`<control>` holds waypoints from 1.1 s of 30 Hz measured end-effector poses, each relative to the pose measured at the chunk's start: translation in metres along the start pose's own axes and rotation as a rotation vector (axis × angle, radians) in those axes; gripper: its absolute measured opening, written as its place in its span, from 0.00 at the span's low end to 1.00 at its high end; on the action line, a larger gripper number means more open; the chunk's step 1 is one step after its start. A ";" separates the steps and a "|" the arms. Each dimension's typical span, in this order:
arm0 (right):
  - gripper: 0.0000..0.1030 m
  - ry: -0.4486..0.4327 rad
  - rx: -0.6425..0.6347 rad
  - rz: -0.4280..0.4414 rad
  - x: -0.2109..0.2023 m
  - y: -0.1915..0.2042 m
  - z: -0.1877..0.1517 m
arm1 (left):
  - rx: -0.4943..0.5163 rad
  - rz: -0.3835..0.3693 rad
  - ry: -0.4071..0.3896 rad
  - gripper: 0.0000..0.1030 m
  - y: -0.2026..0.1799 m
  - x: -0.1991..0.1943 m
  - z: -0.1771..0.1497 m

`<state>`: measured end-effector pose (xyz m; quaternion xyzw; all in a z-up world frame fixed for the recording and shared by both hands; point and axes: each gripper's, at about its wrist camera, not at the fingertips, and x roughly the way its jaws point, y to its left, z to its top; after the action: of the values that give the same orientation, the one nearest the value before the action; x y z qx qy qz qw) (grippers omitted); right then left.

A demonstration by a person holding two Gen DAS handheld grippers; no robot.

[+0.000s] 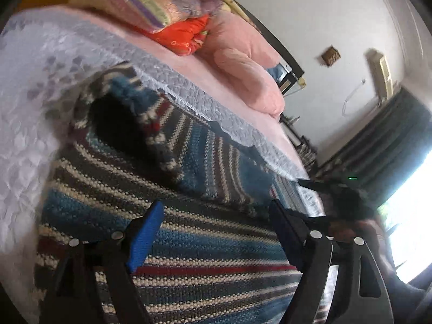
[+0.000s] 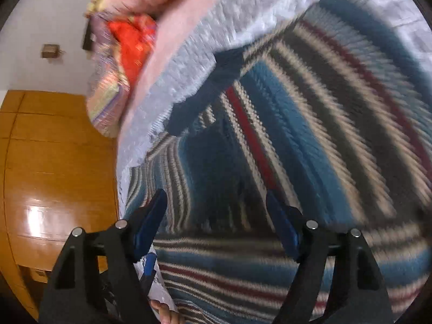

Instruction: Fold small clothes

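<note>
While the striped knitted sweater [image 1: 205,243] lies spread on the bed's pale quilted cover [image 1: 32,86], both tongs sit directly over it. Left gripper [image 1: 216,229]: jaws wide apart, nothing between them; the blue-padded finger [image 1: 143,239] is over the sweater's blue and white bands, the other finger nearer the sweater's right edge. Contact with the knit cannot be told from this view. The sweater's dark neck opening [image 1: 116,129] lies beyond the left gripper, toward the cover.

Right gripper [image 2: 216,216]: jaws likewise wide apart, holding nothing, above a folded part of the sweater [image 2: 297,140]. View blurred; touching or not, cannot tell. A dark blue finger [image 2: 199,94] of the other tool crosses the sweater's upper edge, beside the cover [image 2: 189,62].

Beyond the sweater, farther up the bed: pink blanket [image 1: 243,54], an orange cloth [image 1: 186,36] and a striped pastel bundle [image 1: 135,0] stacked on it. Wooden floor [image 2: 54,162] lies beside the bed.
</note>
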<state>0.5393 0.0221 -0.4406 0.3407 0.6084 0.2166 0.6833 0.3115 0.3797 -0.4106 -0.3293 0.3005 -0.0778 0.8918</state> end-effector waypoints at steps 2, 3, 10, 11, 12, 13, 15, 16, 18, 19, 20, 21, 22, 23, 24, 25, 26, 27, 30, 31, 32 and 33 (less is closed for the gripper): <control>0.69 0.014 0.019 -0.049 0.013 -0.001 0.007 | -0.015 0.004 -0.005 0.78 0.010 0.003 0.001; 0.69 0.021 0.017 -0.053 0.018 0.001 0.010 | -0.040 0.017 0.013 0.78 0.017 0.008 0.001; 0.55 0.054 -0.002 -0.065 0.026 0.023 0.013 | -0.223 -0.035 0.030 0.78 0.050 0.010 0.001; 0.51 0.063 -0.001 -0.069 0.028 0.024 0.012 | -0.243 -0.042 0.033 0.78 0.055 0.012 0.000; 0.47 0.065 0.003 -0.070 0.030 0.024 0.014 | -0.257 -0.047 0.033 0.78 0.057 0.012 -0.001; 0.42 0.075 0.013 -0.057 0.031 0.025 0.014 | -0.262 -0.049 0.037 0.78 0.059 0.012 -0.001; 0.22 0.091 0.012 -0.043 0.031 0.028 0.015 | -0.256 -0.043 0.052 0.78 0.059 0.014 -0.002; 0.19 0.087 0.009 -0.045 0.030 0.029 0.016 | -0.256 -0.043 0.054 0.78 0.060 0.014 -0.001; 0.07 0.079 -0.018 -0.056 0.025 0.038 0.018 | -0.258 -0.045 0.058 0.78 0.061 0.015 -0.002; 0.07 0.067 -0.043 -0.072 0.019 0.045 0.020 | -0.260 -0.049 0.058 0.78 0.061 0.014 -0.002; 0.06 0.060 -0.061 -0.078 0.015 0.050 0.021 | -0.261 -0.051 0.059 0.78 0.061 0.013 -0.004; 0.06 0.050 -0.086 -0.085 0.009 0.057 0.023 | -0.262 -0.053 0.060 0.78 0.062 0.013 -0.004; 0.06 0.035 -0.120 -0.094 0.000 0.066 0.025 | -0.262 -0.054 0.060 0.78 0.062 0.012 -0.004; 0.06 0.018 -0.158 -0.111 -0.011 0.076 0.027 | -0.262 -0.054 0.061 0.78 0.063 0.012 -0.004; 0.06 0.006 -0.178 -0.123 -0.017 0.080 0.028 | -0.263 -0.054 0.061 0.77 0.063 0.012 -0.005; 0.06 -0.017 -0.214 -0.146 -0.028 0.087 0.030 | -0.264 -0.055 0.060 0.77 0.063 0.012 -0.005; 0.06 -0.035 -0.244 -0.166 -0.038 0.092 0.032 | -0.265 -0.055 0.061 0.76 0.064 0.012 -0.005; 0.06 -0.054 -0.274 -0.189 -0.047 0.095 0.033 | -0.265 -0.054 0.063 0.75 0.064 0.012 -0.006; 0.06 -0.107 -0.330 -0.258 -0.072 0.095 0.037 | -0.262 -0.051 0.065 0.74 0.064 0.010 -0.007; 0.06 -0.119 -0.332 -0.276 -0.080 0.086 0.037 | -0.259 -0.049 0.066 0.74 0.064 0.010 -0.007; 0.06 -0.122 -0.327 -0.288 -0.081 0.080 0.038 | -0.257 -0.047 0.066 0.74 0.063 0.010 -0.008; 0.06 -0.121 -0.321 -0.306 -0.083 0.069 0.038 | -0.254 -0.044 0.067 0.74 0.063 0.011 -0.008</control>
<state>0.5714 0.0024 -0.3323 0.1438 0.5685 0.1835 0.7890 0.3116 0.4202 -0.4606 -0.4432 0.3303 -0.0697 0.8305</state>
